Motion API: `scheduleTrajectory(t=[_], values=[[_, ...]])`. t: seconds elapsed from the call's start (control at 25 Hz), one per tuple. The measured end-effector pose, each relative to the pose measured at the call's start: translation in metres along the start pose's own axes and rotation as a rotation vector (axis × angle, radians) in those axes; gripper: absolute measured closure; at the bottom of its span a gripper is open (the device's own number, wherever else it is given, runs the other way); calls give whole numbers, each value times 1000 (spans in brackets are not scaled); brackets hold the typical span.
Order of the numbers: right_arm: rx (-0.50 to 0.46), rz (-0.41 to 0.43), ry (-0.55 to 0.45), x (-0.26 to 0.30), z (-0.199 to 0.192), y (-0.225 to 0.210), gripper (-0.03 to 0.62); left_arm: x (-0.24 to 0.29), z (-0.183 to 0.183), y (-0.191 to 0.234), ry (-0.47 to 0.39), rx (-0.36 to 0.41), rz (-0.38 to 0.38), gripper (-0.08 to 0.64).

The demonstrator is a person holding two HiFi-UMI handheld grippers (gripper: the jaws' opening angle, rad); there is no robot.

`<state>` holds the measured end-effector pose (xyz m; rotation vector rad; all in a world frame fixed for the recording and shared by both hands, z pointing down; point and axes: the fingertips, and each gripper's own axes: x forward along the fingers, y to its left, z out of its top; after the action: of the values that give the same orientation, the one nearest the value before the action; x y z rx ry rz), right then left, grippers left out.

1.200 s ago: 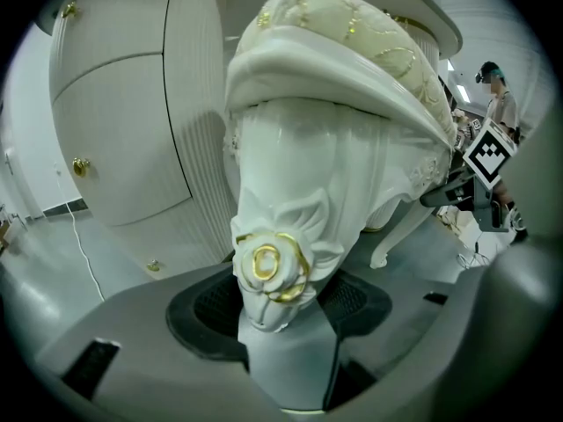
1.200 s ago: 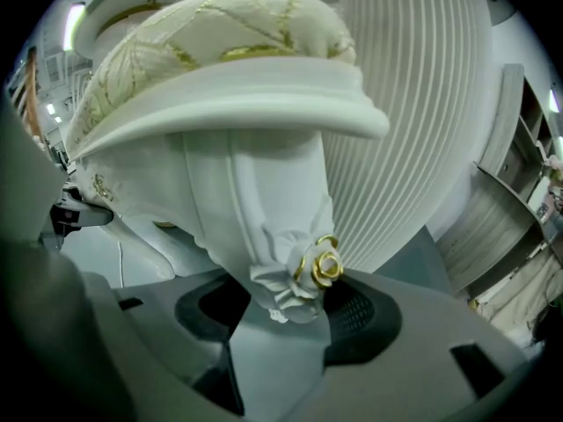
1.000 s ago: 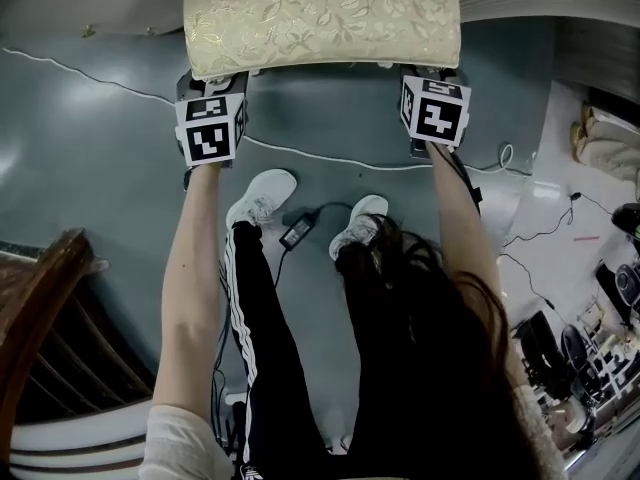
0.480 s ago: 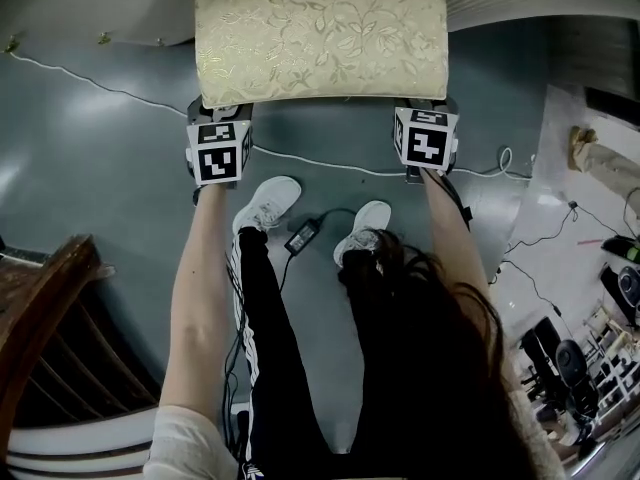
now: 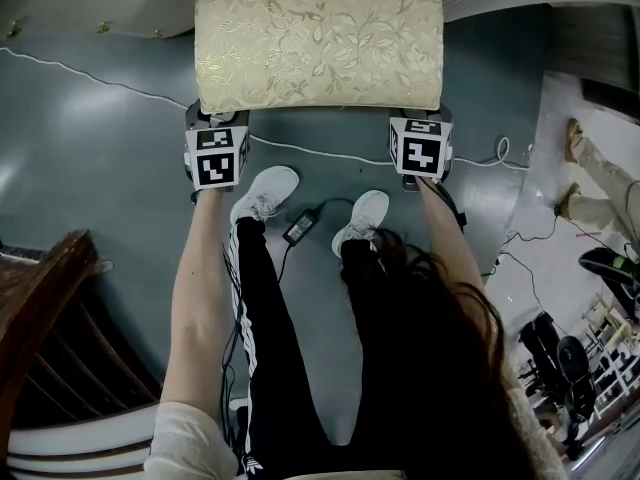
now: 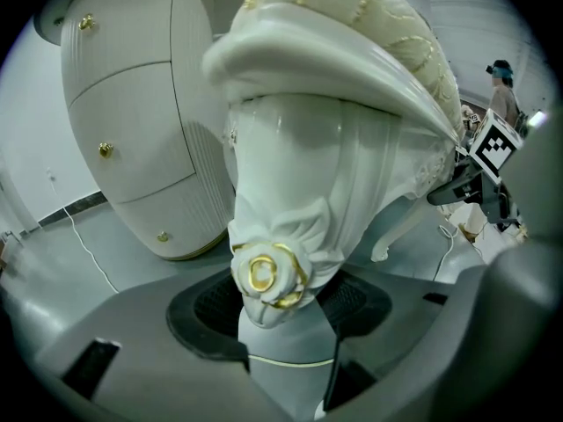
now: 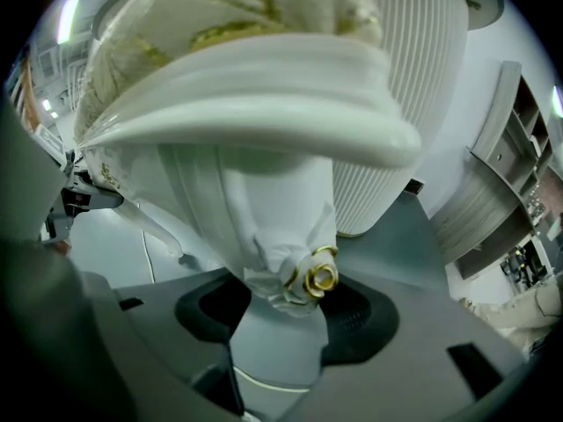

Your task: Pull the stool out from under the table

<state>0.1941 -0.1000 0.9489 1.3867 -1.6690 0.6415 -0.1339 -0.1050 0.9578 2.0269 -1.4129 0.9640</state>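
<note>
- The left gripper (image 5: pixel 216 120) and the right gripper (image 5: pixel 420 126) each clamp a front leg of the stool (image 5: pixel 318 38). It sits directly ahead, with the seat's long axis running crosswise between them.
- The table (image 6: pixel 132 121) stands beyond the stool. Behind the grippers is open floor (image 5: pixel 100 168), apart from a power adapter (image 5: pixel 298 230) near the shoes (image 5: pixel 262 196).

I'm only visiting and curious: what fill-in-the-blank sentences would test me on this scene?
The left gripper and right gripper each clamp a white ____ of the stool. The carved rose on that part is edged in ____. The power adapter lies between the person's two white ____.
Missing words: leg; gold; shoes.
</note>
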Motion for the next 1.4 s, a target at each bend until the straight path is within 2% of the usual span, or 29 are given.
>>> scheduleTrajectory(t=[0.32, 0.76, 1.16, 1.4], values=[[26, 8, 44, -9, -7, 10, 342, -3, 6, 8, 28, 27, -8, 301], [-5, 65, 144, -12, -7, 9, 342, -21, -1, 3, 137, -1, 11, 302], [-6, 115, 231, -17, -13, 14, 344, -30, -7, 0, 264, -6, -4, 302], [-3, 136, 255, -20, -15, 17, 344, -36, -8, 2, 303, -9, -4, 302]])
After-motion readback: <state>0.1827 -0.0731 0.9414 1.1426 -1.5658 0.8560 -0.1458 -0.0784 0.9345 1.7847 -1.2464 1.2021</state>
